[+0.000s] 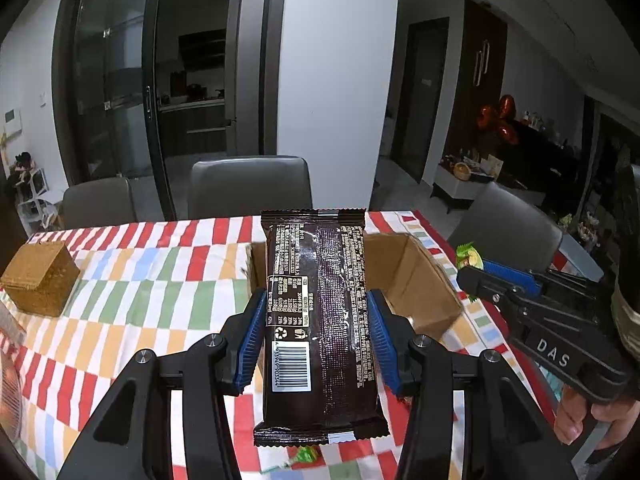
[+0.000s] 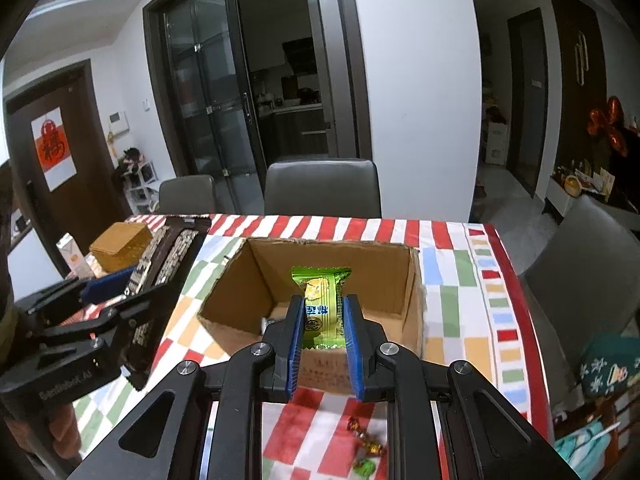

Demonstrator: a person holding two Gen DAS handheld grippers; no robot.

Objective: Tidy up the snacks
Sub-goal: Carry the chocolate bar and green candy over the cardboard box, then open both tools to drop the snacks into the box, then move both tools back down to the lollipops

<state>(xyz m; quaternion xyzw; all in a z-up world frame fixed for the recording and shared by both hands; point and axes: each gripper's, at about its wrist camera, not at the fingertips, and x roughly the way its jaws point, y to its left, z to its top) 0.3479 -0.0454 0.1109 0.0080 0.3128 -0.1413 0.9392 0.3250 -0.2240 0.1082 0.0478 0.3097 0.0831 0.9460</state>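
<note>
My left gripper [image 1: 318, 304] is shut on a long dark brown snack pack [image 1: 320, 320], held lengthwise above the table in front of an open cardboard box [image 1: 416, 280]. My right gripper [image 2: 323, 310] is shut on a small green and yellow snack packet [image 2: 322, 304], held over the near side of the same box [image 2: 256, 280]. In the right wrist view the left gripper with the brown pack [image 2: 160, 276] is to the left of the box. In the left wrist view the right gripper [image 1: 476, 270] is to the right of the box, the green packet [image 1: 468, 256] at its tip.
The table has a red, green, blue and orange checked cloth [image 1: 140, 280]. A brown woven box [image 1: 40, 280] stands at the left, a small carton [image 2: 74, 258] beside it. Loose wrapped candies [image 2: 366, 448] lie near the front edge. Grey chairs [image 2: 322, 188] stand behind and to the right.
</note>
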